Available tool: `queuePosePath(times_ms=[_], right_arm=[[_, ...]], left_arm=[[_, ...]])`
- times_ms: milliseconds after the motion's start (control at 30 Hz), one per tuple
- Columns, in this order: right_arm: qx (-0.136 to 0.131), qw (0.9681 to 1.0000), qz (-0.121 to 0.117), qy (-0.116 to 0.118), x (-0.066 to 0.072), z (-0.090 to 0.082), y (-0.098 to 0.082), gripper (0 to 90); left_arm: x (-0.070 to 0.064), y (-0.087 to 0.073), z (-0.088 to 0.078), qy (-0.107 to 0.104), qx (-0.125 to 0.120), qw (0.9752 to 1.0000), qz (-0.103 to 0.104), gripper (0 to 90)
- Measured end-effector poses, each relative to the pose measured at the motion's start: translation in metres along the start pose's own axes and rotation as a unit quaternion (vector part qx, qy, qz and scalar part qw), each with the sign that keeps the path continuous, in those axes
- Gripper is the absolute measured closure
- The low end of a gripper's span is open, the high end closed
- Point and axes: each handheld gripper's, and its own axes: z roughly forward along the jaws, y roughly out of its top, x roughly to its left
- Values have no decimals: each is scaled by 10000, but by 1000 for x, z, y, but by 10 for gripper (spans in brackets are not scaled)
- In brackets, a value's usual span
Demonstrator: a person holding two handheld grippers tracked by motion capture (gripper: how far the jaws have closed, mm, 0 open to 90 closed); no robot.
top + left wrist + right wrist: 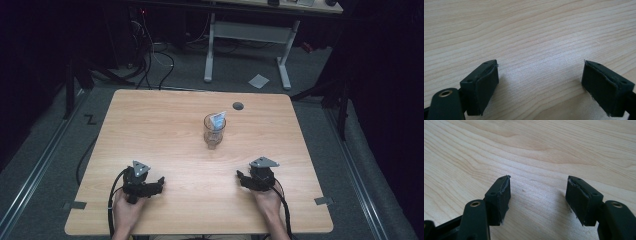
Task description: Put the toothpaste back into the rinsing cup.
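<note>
We find the left gripper (159, 183) near the table's (150, 130) near-left corner, jaws wide apart with nothing between them. The right gripper (241, 176) sits near the near-right corner, jaws likewise apart and empty. A glass (214, 132) holding a small packet (218, 120) stands upright mid-table, toward the far edge, well apart from both.

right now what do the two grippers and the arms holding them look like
Both grippers, left and right, are black, each with a grey three-cornered plate on top and a black cable trailing back past the wrist. Up close, each has two blocky black jaws faced with dark pads frayed at the edges, and brass-ringed holes in the linkage behind. The forearms are bare, no sleeves.
</note>
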Motion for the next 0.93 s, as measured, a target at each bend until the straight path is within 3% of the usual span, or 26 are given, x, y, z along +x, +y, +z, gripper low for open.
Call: queuePosePath(times_ms=[933], right_arm=[[51, 9999, 88, 51, -1, 0, 0, 335]], left_arm=[[0, 0, 0, 1, 4, 10000, 1, 143]])
